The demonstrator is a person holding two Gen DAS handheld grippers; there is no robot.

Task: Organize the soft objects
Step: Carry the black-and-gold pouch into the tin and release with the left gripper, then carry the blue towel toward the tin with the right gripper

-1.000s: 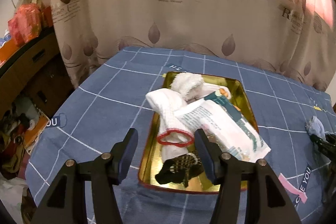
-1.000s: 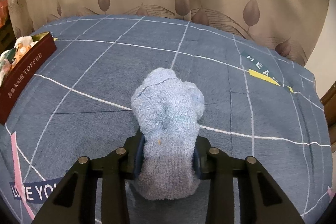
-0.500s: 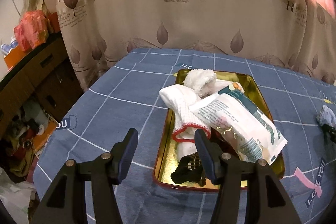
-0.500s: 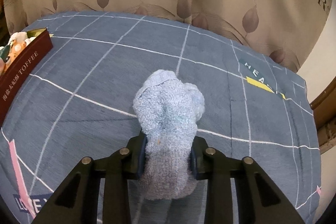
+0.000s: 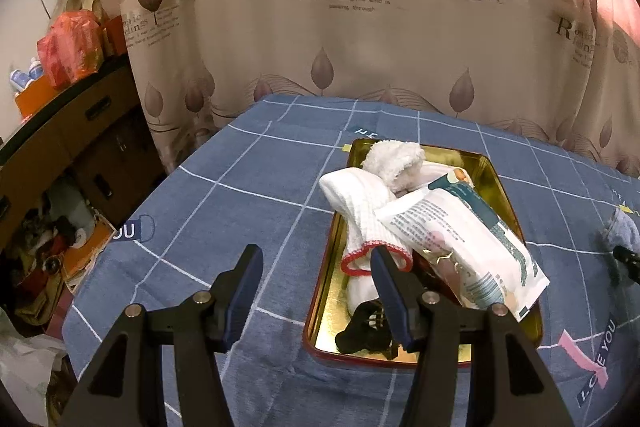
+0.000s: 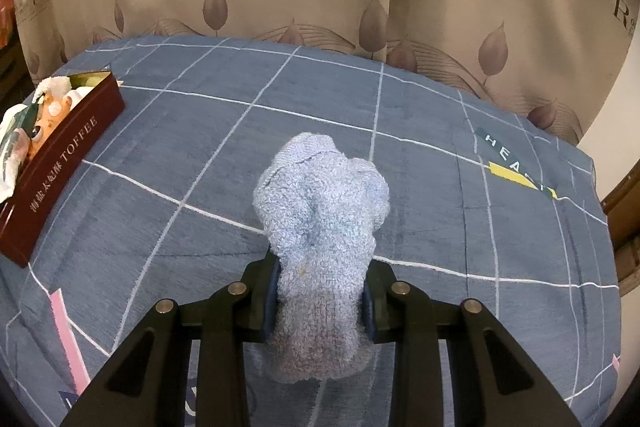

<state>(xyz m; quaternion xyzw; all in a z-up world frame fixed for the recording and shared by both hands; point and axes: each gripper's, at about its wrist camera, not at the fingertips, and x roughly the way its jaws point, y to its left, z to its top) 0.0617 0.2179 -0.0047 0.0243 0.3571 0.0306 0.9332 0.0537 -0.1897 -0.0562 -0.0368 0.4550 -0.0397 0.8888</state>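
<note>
My right gripper (image 6: 320, 301) is shut on a fluffy light-blue sock (image 6: 320, 211), which bulges up above the blue checked cloth. That sock (image 5: 622, 233) also shows at the far right edge of the left wrist view. My left gripper (image 5: 316, 293) stands open with nothing between its fingers, just short of the gold tin tray (image 5: 494, 173). In the tray lie a white sock with a red cuff (image 5: 360, 223), a fluffy white sock (image 5: 394, 159), a white printed packet (image 5: 460, 243) and a black item (image 5: 362, 327).
The tray's dark red side wall (image 6: 60, 167) marked TOFFEE stands at the left of the right wrist view. A leaf-print curtain (image 5: 340, 39) hangs behind the table. A wooden cabinet (image 5: 60, 147) and floor clutter (image 5: 44, 251) lie beyond the table's left edge.
My right gripper has lifted the blue sock a little and drifted over the cloth, squeezing it slightly tighter. The left gripper's view tilted up slightly, so the tray sits lower and further right.
</note>
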